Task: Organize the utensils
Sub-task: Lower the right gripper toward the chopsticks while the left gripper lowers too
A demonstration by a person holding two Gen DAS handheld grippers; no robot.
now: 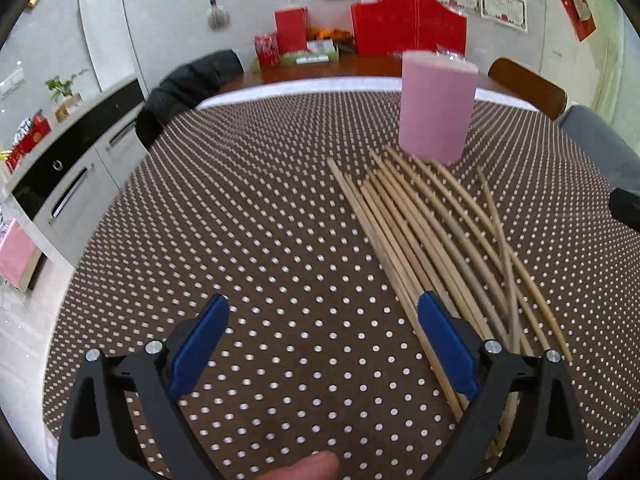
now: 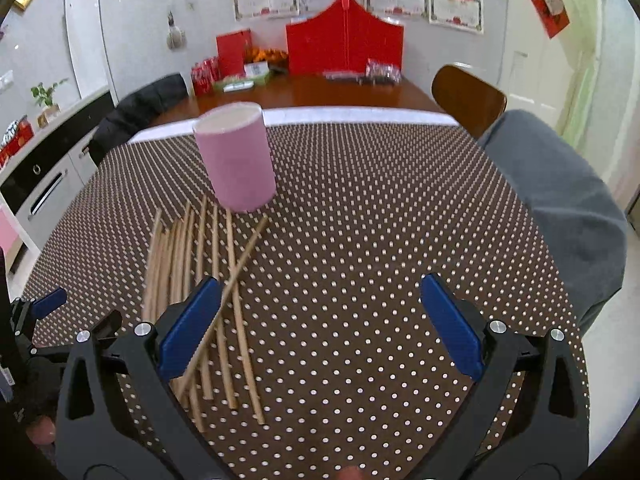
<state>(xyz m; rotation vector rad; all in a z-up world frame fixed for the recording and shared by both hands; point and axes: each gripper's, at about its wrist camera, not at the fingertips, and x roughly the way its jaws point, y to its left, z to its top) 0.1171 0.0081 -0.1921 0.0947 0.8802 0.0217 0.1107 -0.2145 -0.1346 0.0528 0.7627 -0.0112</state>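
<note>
You are at the first pick: both hand-held grippers, left (image 1: 322, 312) and right (image 2: 320, 294), gape empty over the counter (image 2: 380, 240). The chopsticks (image 2: 200, 280) lie loose just before the cup (image 2: 236, 160). Close on one stick next.

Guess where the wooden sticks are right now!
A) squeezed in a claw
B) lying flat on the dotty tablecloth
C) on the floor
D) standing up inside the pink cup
B: the wooden sticks lie flat on the dotty tablecloth in front of the pink cup, and both claws are open with nothing in them.
</note>
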